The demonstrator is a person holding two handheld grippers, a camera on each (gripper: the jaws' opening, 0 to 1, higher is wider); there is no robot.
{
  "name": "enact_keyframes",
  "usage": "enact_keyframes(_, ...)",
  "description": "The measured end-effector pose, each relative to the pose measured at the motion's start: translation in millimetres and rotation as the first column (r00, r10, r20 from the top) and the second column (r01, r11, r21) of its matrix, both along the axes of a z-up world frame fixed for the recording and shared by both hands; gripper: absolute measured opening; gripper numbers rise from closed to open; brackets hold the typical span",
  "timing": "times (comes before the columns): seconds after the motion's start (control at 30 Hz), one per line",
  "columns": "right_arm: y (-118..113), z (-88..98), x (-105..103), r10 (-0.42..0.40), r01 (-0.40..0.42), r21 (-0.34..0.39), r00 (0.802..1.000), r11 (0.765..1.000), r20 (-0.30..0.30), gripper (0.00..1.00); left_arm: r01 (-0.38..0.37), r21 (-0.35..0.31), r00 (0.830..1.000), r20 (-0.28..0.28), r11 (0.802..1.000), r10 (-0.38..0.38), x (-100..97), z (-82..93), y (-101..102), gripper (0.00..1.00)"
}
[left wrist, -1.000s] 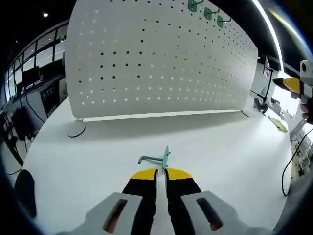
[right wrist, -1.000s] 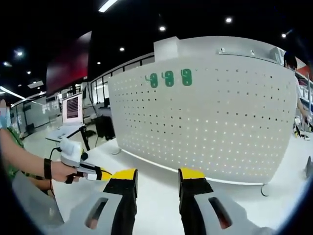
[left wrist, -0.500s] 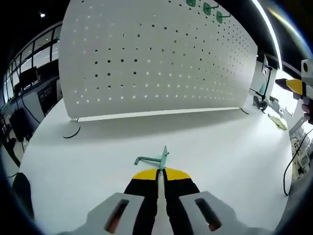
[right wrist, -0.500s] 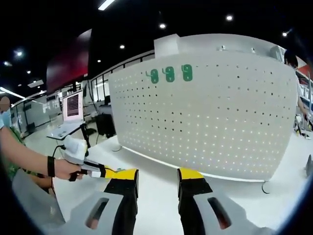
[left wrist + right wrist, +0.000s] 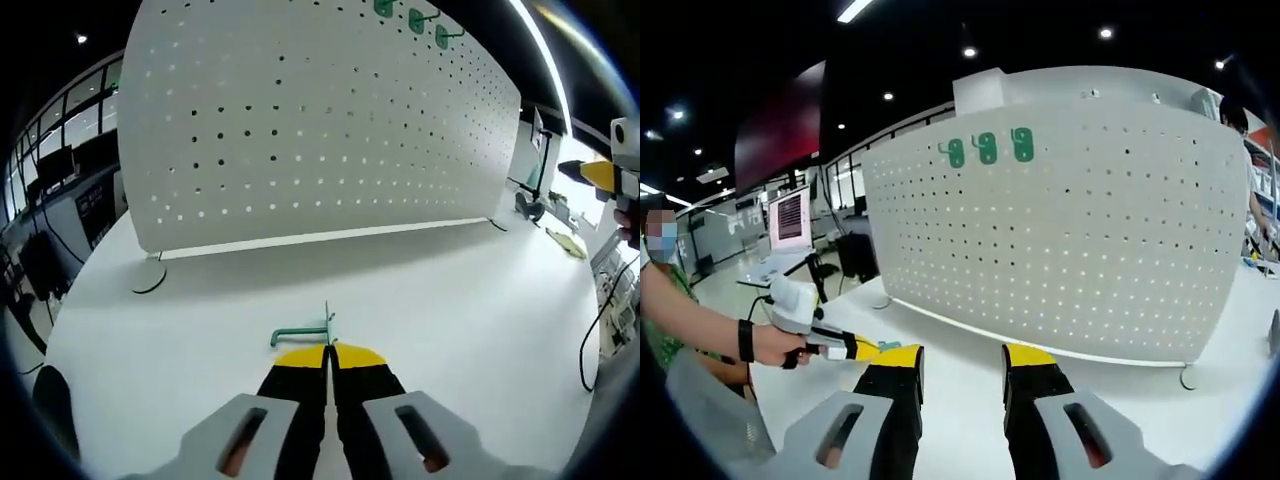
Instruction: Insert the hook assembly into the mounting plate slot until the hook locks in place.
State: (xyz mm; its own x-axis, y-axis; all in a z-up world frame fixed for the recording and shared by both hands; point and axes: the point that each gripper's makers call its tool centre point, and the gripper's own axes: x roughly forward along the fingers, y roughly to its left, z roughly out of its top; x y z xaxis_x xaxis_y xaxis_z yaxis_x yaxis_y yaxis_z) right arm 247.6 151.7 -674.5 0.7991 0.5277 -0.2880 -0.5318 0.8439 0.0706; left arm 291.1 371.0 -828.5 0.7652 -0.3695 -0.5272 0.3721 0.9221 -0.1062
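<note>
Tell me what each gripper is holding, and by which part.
The left gripper is shut on the green hook, pinching its plate end; the arm sticks out sideways. The right gripper is open, holding nothing.

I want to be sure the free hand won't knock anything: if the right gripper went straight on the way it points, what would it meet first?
Probably the white pegboard. The open right gripper faces its lower part across bare table; nothing visible stands between, though depth is hard to judge.

Left claw (image 5: pixel 328 352) closed; right claw (image 5: pixel 961 360) open.
</note>
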Motion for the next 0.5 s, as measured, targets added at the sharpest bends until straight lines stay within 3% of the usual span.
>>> enact_keyframes(0.3, 3, 1.1, -1, 0.010, -0.010, 0.009, 1.000, 1.000, -0.001, 0.30, 0.061, 0.042, 0.998, 0.022, 0.997, -0.062, -7.8, 9.7, -14, 0.01)
enact_keyframes(0.5, 3, 1.1, -3, 0.013, -0.013, 0.010, 1.000, 1.000, -0.001, 0.30, 0.102, 0.033, 0.994, 0.036, 0.994, -0.103, -11.4, 15.9, -24, 0.01)
